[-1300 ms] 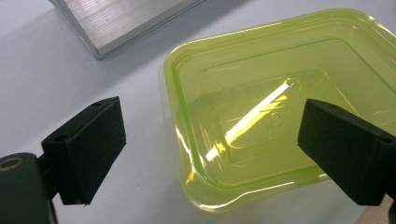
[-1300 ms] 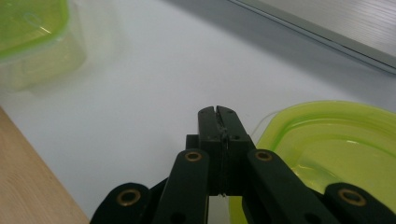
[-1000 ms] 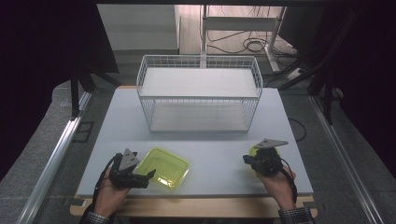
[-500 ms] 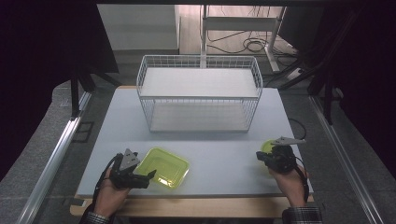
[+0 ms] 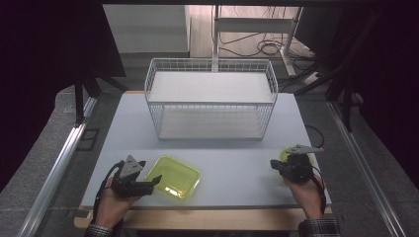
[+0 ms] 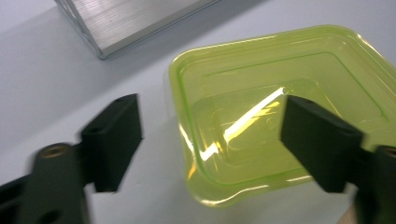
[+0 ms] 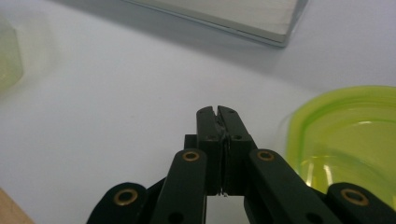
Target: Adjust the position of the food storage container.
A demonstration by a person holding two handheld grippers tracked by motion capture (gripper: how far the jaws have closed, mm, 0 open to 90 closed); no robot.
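A translucent yellow-green rectangular container lies open side up near the table's front left. My left gripper straddles its near corner. One jaw stands outside on the table and the other over the inside, and neither pad touches the rim. These jaws have just been closing and still stand apart. At the front right my right gripper is shut with nothing in it. It points left, next to a round yellow-green container.
A white wire basket with a pale floor stands at the middle back of the grey table. The edge of that floor appears as a slab. A wooden strip runs along the table's front edge.
My right hand has shifted to the right, beside the round container. My left hand has stayed at the rectangular container's corner.
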